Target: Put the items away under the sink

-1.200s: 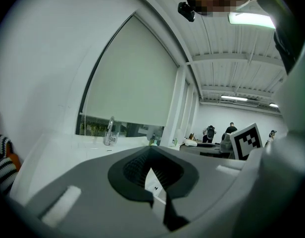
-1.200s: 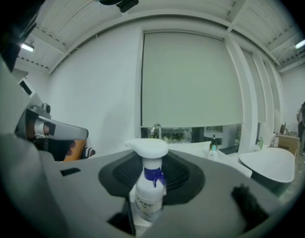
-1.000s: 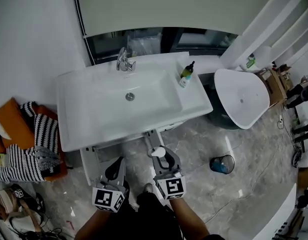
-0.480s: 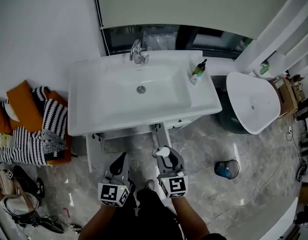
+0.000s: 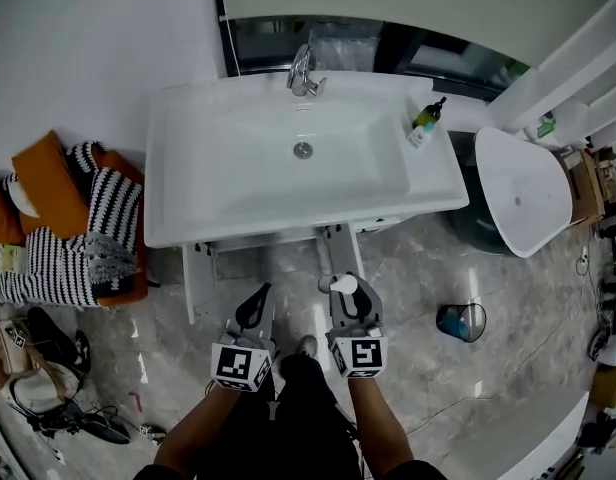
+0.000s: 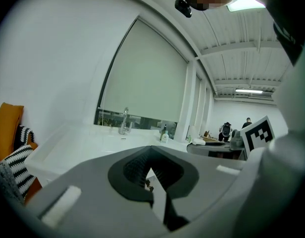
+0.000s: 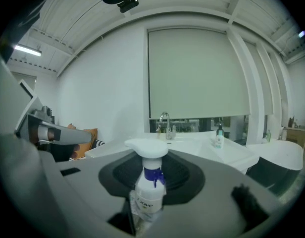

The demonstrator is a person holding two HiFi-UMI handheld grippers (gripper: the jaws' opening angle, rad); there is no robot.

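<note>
My right gripper (image 5: 350, 300) is shut on a white spray bottle (image 5: 343, 286) with a blue collar, held upright in front of the sink cabinet. In the right gripper view the bottle (image 7: 149, 195) stands between the jaws of the right gripper (image 7: 151, 175). To its left, my left gripper (image 5: 253, 313) is shut with nothing in it; its jaws meet in the left gripper view (image 6: 155, 182). The white sink (image 5: 228, 198) lies ahead, and below it both cabinet doors (image 5: 340, 253) stand open. The cabinet's inside is hidden under the basin.
A faucet (image 5: 304, 76) and a green soap bottle (image 5: 425, 123) stand on the sink. Striped and orange cushions (image 5: 58, 248) lie at the left, shoes (image 5: 48, 368) at the lower left. A white tub (image 5: 523, 188) and a blue bin (image 5: 458, 323) are at the right.
The head view has swung, so the sink now sits further right and higher in the picture. Both grippers have shifted a little right and keep the same closure.
</note>
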